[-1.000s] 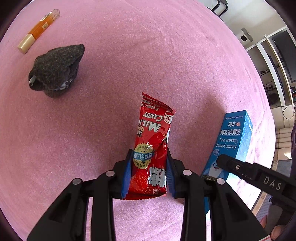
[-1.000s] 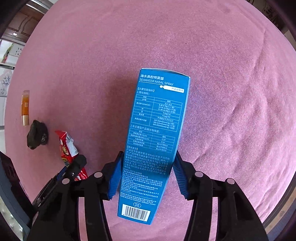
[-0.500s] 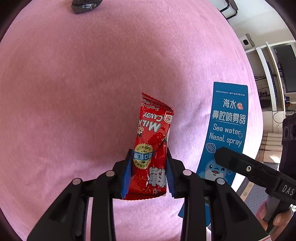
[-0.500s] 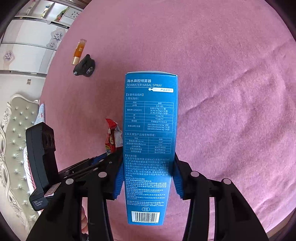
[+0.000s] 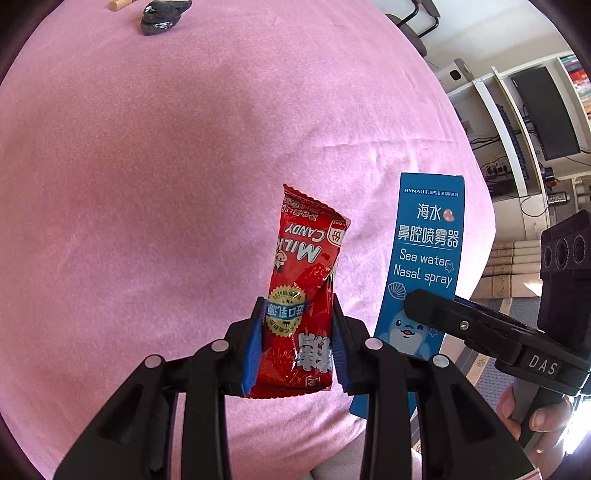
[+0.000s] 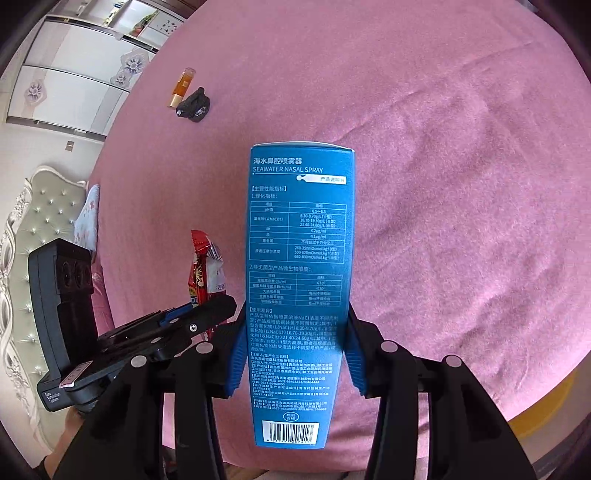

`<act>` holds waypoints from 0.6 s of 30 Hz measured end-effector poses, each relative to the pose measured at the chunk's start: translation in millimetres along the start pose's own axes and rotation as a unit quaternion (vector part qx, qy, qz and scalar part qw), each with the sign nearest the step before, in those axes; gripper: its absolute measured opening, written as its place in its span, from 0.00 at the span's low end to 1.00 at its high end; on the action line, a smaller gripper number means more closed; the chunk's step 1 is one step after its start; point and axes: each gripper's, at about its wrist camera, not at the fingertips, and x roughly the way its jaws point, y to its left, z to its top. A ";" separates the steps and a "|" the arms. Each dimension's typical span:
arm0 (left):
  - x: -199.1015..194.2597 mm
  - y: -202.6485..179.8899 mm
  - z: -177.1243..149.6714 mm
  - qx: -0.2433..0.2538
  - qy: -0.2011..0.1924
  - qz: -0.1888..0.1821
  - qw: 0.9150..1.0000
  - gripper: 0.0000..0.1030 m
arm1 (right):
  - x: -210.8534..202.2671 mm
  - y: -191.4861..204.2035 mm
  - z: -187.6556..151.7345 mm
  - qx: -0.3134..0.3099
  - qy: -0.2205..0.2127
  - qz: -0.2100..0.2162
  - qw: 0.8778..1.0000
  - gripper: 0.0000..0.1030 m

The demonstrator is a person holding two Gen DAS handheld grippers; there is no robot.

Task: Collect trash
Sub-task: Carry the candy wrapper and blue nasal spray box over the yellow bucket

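Left claw point(image 5: 297, 343) clenched on red candy wrapper point(image 5: 303, 291), held above the pink bed point(image 5: 147, 184). Right claw point(image 6: 293, 354) grips blue nasal spray box point(image 6: 299, 258) by its sides, just right of the wrapper, also off the bed. Far left on the bed: dark cloth lump point(image 6: 194, 105) beside orange tube point(image 6: 181, 86).

At the far edge of the pink bed cover point(image 5: 184, 147), an orange tube point(image 5: 120, 4) is cut off by the left wrist picture's top. The blue box's point(image 5: 421, 258) lower end is hidden behind the left gripper point(image 5: 297, 343).
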 end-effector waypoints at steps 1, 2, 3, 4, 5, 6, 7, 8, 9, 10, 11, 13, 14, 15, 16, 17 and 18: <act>2.1 -9.5 -3.3 0.003 0.001 -0.002 1.000 0.31 | -7.4 -5.4 -5.6 0.004 -0.006 0.001 1.000 0.43; 3.9 -17.5 -5.0 0.005 0.002 -0.005 1.000 0.31 | -14.4 -10.8 -11.1 0.008 -0.011 0.001 1.000 0.43; 6.4 -27.5 -6.7 0.009 0.004 -0.005 1.000 0.31 | -21.0 -15.7 -15.6 0.011 -0.016 0.000 1.000 0.43; 8.9 -48.0 -16.5 0.013 0.004 -0.004 1.000 0.31 | -28.1 -21.5 -20.7 0.013 -0.021 0.000 1.000 0.43; 8.2 -57.3 -22.5 0.017 0.005 -0.006 1.000 0.31 | -35.1 -27.4 -25.6 0.014 -0.025 -0.001 1.000 0.43; 9.5 -66.3 -25.5 0.019 0.007 -0.009 1.000 0.31 | -41.5 -33.4 -29.8 0.014 -0.028 -0.003 0.999 0.43; 9.7 -78.9 -35.7 0.024 0.008 -0.009 1.000 0.31 | -46.9 -39.2 -33.3 0.015 -0.032 -0.006 0.999 0.43; 11.6 -91.3 -41.0 0.031 0.010 -0.008 0.999 0.31 | -53.1 -46.3 -37.0 0.016 -0.035 -0.008 0.999 0.43; 13.7 -101.6 -45.5 0.037 0.013 -0.010 0.999 0.31 | -59.7 -54.2 -40.9 0.017 -0.038 -0.009 0.999 0.43; 18.5 -114.9 -46.9 0.044 0.016 -0.011 0.999 0.31 | -66.8 -62.8 -45.0 0.020 -0.042 -0.010 0.999 0.43; 22.2 -126.5 -49.7 0.052 0.020 -0.011 0.998 0.31 | -73.3 -71.4 -48.7 0.023 -0.046 -0.011 0.999 0.43; 32.5 -153.3 -57.8 0.070 0.028 -0.013 0.997 0.31 | -87.6 -91.7 -56.8 0.033 -0.053 -0.015 0.998 0.43; 37.8 -167.2 -62.3 0.079 0.033 -0.015 0.996 0.31 | -95.0 -103.1 -61.1 0.040 -0.056 -0.017 0.998 0.43; 44.2 -182.5 -66.9 0.087 0.038 -0.015 0.995 0.31 | -102.3 -115.0 -65.5 0.047 -0.059 -0.019 0.997 0.43; 50.9 -196.6 -71.7 0.094 0.042 -0.017 0.995 0.31 | -110.3 -127.8 -70.3 0.055 -0.061 -0.023 0.996 0.43; 58.1 -212.1 -77.0 0.103 0.048 -0.019 0.993 0.31 | -118.8 -140.8 -75.9 0.064 -0.065 -0.026 0.995 0.43; 64.1 -227.6 -83.6 0.114 0.052 -0.020 0.992 0.31 | -127.2 -153.9 -81.6 0.072 -0.069 -0.028 0.995 0.43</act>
